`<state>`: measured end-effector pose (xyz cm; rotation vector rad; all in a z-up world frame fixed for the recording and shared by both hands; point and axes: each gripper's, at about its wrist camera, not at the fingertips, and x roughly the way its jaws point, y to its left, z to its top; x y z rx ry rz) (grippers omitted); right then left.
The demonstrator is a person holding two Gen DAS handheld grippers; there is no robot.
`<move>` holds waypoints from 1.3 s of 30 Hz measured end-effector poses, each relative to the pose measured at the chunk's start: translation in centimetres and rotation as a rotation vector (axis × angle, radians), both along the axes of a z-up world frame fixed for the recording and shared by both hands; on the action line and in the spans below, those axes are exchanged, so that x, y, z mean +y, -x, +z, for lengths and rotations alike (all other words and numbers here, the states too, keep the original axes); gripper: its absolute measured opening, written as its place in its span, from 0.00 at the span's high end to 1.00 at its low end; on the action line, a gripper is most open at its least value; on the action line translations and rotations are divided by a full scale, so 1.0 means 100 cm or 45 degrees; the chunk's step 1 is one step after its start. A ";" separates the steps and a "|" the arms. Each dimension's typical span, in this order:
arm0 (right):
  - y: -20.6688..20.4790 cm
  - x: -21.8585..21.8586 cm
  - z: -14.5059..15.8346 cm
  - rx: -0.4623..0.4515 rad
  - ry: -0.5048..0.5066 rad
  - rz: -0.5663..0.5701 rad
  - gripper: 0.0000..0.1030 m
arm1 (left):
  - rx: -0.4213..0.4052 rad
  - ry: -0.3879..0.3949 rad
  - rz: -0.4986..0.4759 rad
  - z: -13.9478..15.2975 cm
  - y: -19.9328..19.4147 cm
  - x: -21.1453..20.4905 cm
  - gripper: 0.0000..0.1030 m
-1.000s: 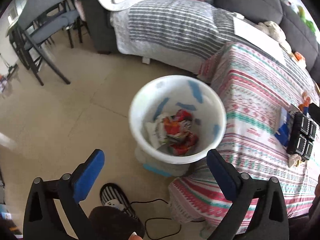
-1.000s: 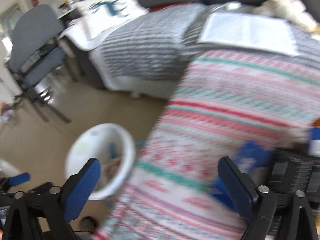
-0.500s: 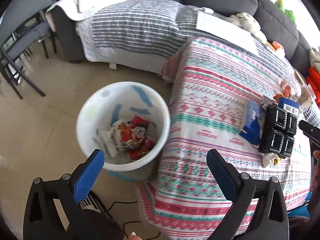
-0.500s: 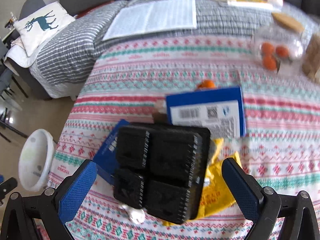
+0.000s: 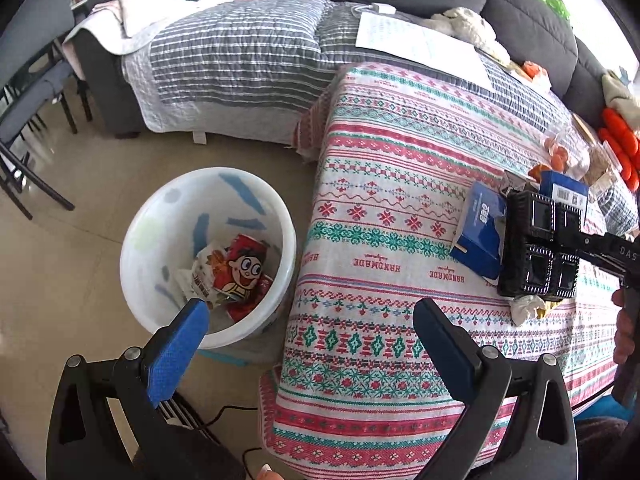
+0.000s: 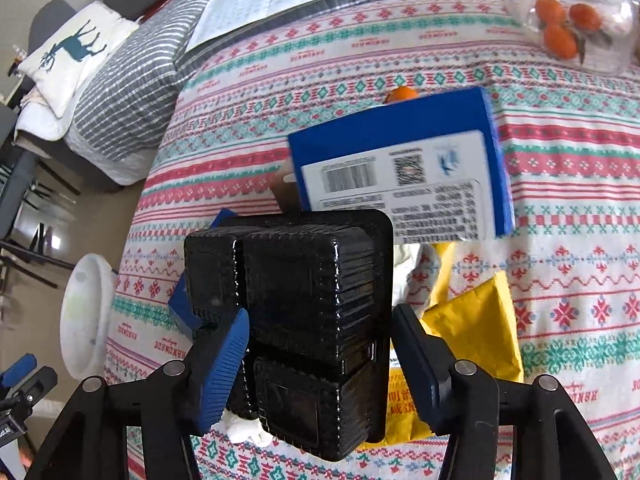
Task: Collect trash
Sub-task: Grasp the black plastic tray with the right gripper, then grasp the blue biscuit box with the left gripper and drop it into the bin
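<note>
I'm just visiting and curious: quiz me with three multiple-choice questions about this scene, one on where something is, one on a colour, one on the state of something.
1. Where is the white trash bin?
A. on the floor beside the table
B. on the sofa
C. on the table

2. What colour is the ridged plastic tray?
A. white
B. black
C. green

3. What lies in the bin?
A. nothing
B. oranges
C. snack wrappers

Answers: 1 A, it stands on the tiles next to the patterned tablecloth. 2 B, it is glossy black between the closing jaws of the right claw. 3 C, printed wrappers lie at its bottom.
</note>
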<state>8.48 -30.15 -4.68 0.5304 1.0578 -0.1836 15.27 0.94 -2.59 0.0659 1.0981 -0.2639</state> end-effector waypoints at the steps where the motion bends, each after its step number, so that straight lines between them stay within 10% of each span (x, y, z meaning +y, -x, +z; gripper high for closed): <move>1: 0.001 0.001 0.002 -0.004 0.008 0.006 0.40 | 0.002 0.001 -0.004 -0.001 0.000 -0.002 0.00; 22: 0.109 -0.082 0.058 -0.171 -0.024 -0.242 0.41 | -0.007 0.009 -0.306 -0.014 -0.004 -0.143 0.03; 39: 0.130 -0.111 0.045 -0.093 -0.010 -0.295 0.40 | 0.061 -0.012 -0.346 -0.054 -0.019 -0.179 0.39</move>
